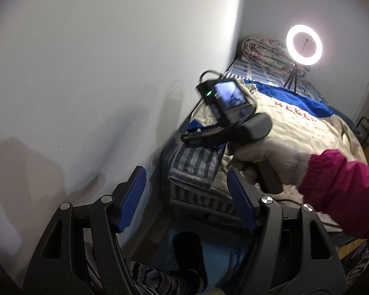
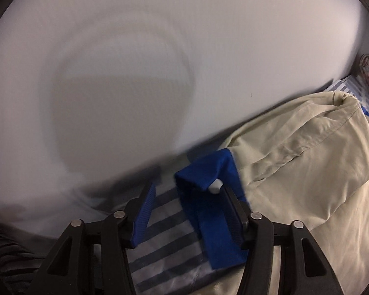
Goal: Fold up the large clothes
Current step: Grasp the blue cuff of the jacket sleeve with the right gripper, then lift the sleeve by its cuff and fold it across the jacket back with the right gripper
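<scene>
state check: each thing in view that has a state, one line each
left gripper: open, nothing between its pads
right gripper: open, blue cuff between the pads, not yet pinched
cream and blue jacket: spread on the bed, unfolded
ring light: on
floral quilt: rolled up by the wall

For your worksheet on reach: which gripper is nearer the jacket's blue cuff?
Right. The right gripper has the blue cuff between its fingers; the left gripper hangs short of the bed, nothing between its fingers.
</scene>
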Demonstrator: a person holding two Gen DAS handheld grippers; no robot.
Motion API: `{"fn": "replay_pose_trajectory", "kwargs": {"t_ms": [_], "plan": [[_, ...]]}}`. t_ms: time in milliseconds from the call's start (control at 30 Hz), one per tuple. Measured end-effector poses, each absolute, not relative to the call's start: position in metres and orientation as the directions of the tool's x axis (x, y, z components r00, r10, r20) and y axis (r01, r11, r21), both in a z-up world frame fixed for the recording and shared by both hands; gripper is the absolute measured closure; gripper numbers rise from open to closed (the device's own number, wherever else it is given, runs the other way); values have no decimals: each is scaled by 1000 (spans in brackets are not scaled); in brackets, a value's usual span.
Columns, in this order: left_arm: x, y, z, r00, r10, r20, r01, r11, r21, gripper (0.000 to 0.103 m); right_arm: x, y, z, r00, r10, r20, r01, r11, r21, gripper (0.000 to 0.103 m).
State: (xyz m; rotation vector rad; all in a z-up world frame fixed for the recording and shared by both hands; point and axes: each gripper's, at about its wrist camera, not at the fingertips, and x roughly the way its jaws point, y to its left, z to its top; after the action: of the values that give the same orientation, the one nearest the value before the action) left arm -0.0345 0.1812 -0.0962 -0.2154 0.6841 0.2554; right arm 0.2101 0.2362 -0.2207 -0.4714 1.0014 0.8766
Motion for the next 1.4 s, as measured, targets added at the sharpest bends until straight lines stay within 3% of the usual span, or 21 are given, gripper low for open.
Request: {"fn": "replay_pose_trajectory", "kwargs": {"t_ms": [67, 133, 167, 400, 567, 900, 1033, 1300, 1400], "plan": [[-33, 179, -96, 747, 163, -644, -299, 948, -106, 32, 214, 235, -226, 280, 390, -877, -795, 607, 16, 77], [-31, 178, -97, 746, 160, -646, -293, 950, -103, 32, 222, 226, -223, 252, 431, -867, -774, 628, 87, 86], [-30, 177, -97, 746, 160, -646, -291, 951, -101, 32, 226, 219, -220, 225, 466, -855, -762, 631, 143, 98], [-27, 171, -96, 747, 171, -642, -282, 956, -74, 33, 237, 156, -175, 222, 653, -725, -691, 630, 356, 100], [-25, 160, -92, 756, 180, -629, -267, 963, -45, 33, 242, 81, -139, 311, 721, -619, -603, 653, 458, 101], [-8, 124, -78, 794, 149, -589, -174, 985, 14, 33, 220, -58, -99, 524, 694, -493, -375, 708, 598, 101], [3, 105, -78, 804, 116, -583, -122, 992, 28, 33, 212, -125, -111, 609, 639, -469, -219, 704, 675, 101], [46, 66, -88, 779, 0, -627, 10, 1000, 12, 33, 205, -196, -156, 583, 558, -591, 53, 700, 713, 102], [69, 57, -95, 748, -67, -660, 41, 998, -55, 33, 205, -200, -169, 531, 508, -678, 92, 761, 642, 102]]}}
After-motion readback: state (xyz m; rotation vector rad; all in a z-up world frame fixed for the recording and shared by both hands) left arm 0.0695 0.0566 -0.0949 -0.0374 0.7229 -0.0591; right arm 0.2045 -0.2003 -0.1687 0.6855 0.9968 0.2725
